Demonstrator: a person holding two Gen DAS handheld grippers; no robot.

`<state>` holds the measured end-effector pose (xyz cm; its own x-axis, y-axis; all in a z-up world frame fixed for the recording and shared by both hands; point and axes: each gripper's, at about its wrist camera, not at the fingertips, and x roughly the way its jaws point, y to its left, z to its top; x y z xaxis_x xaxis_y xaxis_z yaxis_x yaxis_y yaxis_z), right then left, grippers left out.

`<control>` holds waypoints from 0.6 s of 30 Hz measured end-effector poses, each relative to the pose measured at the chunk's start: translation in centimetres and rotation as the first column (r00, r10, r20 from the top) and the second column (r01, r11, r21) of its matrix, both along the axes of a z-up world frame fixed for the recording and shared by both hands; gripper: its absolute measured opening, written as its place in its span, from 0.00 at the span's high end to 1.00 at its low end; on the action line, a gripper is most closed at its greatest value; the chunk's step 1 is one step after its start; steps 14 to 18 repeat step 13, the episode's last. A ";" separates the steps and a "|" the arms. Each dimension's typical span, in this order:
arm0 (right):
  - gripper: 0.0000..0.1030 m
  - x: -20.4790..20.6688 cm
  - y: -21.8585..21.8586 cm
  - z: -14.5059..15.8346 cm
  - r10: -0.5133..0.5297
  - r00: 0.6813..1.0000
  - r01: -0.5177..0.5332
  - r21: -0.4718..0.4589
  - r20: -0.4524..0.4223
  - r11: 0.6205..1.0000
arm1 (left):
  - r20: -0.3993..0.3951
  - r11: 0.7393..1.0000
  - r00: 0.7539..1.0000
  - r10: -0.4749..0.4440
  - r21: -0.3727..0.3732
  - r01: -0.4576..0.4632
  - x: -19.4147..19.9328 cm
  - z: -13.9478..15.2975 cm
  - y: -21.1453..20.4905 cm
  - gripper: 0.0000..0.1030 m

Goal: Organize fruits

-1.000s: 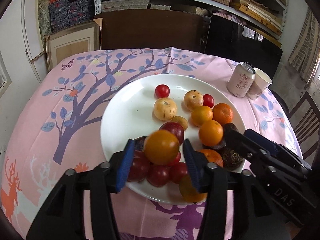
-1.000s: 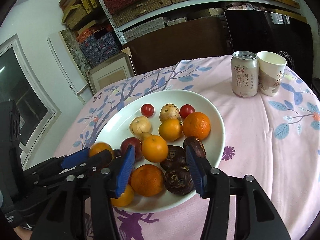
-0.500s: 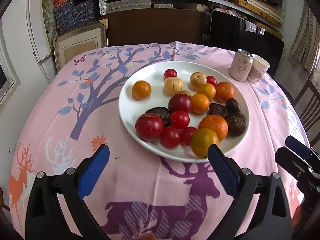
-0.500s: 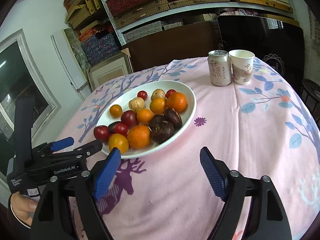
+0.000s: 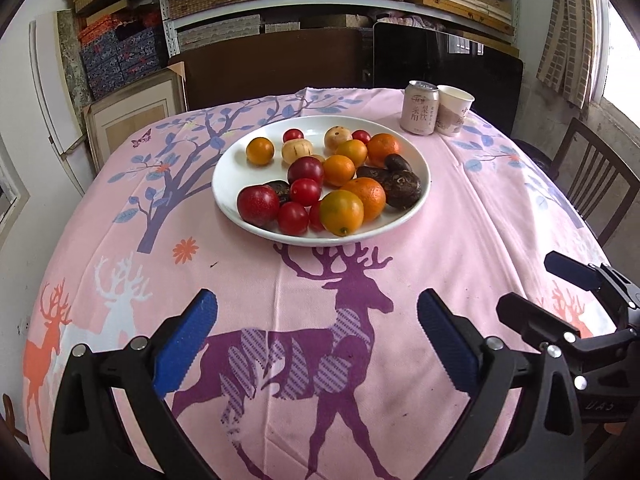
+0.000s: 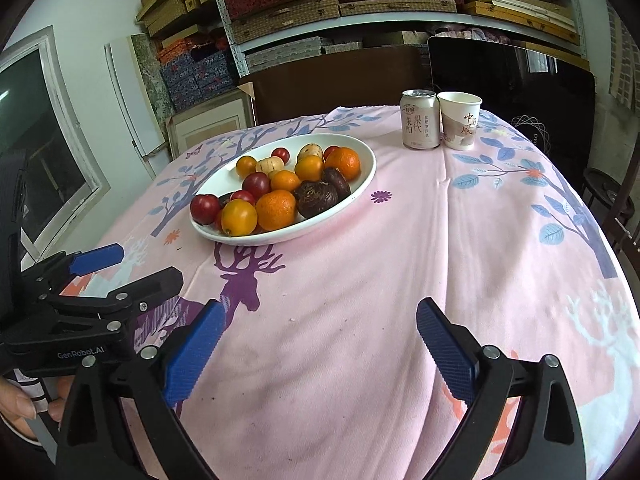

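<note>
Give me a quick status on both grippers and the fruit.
Left hand-held gripper open, empty; right hand-held gripper opening, empty. Mixed fruit piled on round white plate. Pink drink can and paper cup behind, not obstructing.

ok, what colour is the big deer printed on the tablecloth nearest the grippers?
Purple, with striped patches on its body; clearest in the left wrist view.

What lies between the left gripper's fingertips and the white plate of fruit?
Only tablecloth, printed with a purple deer, lies between the left gripper and the plate; the left wrist view shows it.
</note>
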<state>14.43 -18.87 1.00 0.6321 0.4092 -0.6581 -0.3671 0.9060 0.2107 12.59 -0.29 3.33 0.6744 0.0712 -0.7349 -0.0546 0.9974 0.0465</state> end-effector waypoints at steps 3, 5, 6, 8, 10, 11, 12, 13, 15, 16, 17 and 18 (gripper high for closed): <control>0.05 -0.5 -0.2 -0.2 -0.004 1.000 0.004 0.000 -0.007 1.000 | 0.013 1.000 1.000 0.002 0.000 -0.002 -1.1 0.1 -0.2 0.05; 0.04 -0.7 -0.4 -0.5 -0.009 1.000 0.009 -0.002 -0.019 1.000 | 0.012 1.000 1.000 0.003 0.001 -0.003 -1.5 0.1 -0.2 0.05; 0.04 -0.8 -0.5 -0.6 -0.010 1.000 0.010 -0.002 -0.024 1.000 | 0.009 1.000 1.000 0.007 0.002 -0.007 -1.7 0.1 -0.2 0.05; 0.04 -0.9 -0.7 -0.9 -0.006 1.000 0.006 -0.006 -0.030 1.000 | 0.002 1.000 1.000 0.024 -0.008 -0.024 -2.0 0.0 0.0 0.05; 0.04 -1.3 -0.6 -1.2 -0.003 0.999 0.002 -0.021 -0.035 1.000 | 0.007 0.997 0.998 0.058 -0.046 -0.058 -2.5 0.1 0.5 0.05; 0.04 -1.4 -0.6 -1.3 0.000 0.999 -0.001 -0.028 -0.036 1.000 | 0.012 0.995 0.997 0.073 -0.064 -0.072 -2.8 0.0 0.8 0.05; 0.04 -1.6 -0.6 -1.5 0.003 0.999 -0.004 -0.035 -0.040 0.999 | 0.013 0.994 0.997 0.079 -0.076 -0.077 -3.1 -0.1 0.9 0.05; 0.04 -1.8 -0.5 -1.6 0.005 0.999 -0.007 -0.039 -0.044 0.999 | 0.007 0.994 0.997 0.075 -0.078 -0.075 -3.2 -0.3 0.9 0.05; 0.04 -1.8 -0.5 -1.6 0.005 0.999 -0.007 -0.039 -0.044 0.999 | 0.007 0.994 0.997 0.075 -0.078 -0.075 -3.2 -0.3 0.9 0.05; 0.04 -1.8 -0.5 -1.6 0.005 0.999 -0.007 -0.039 -0.044 0.999 | 0.007 0.994 0.997 0.075 -0.078 -0.075 -3.2 -0.3 0.9 0.05; 0.04 -1.8 -0.5 -1.6 0.005 0.999 -0.007 -0.039 -0.044 0.999 | 0.007 0.994 0.997 0.075 -0.078 -0.075 -3.2 -0.3 0.9 0.05; 0.04 -1.8 -0.5 -1.6 0.005 0.999 -0.007 -0.039 -0.044 0.999 | 0.007 0.994 0.997 0.075 -0.078 -0.075 -3.2 -0.3 0.9 0.05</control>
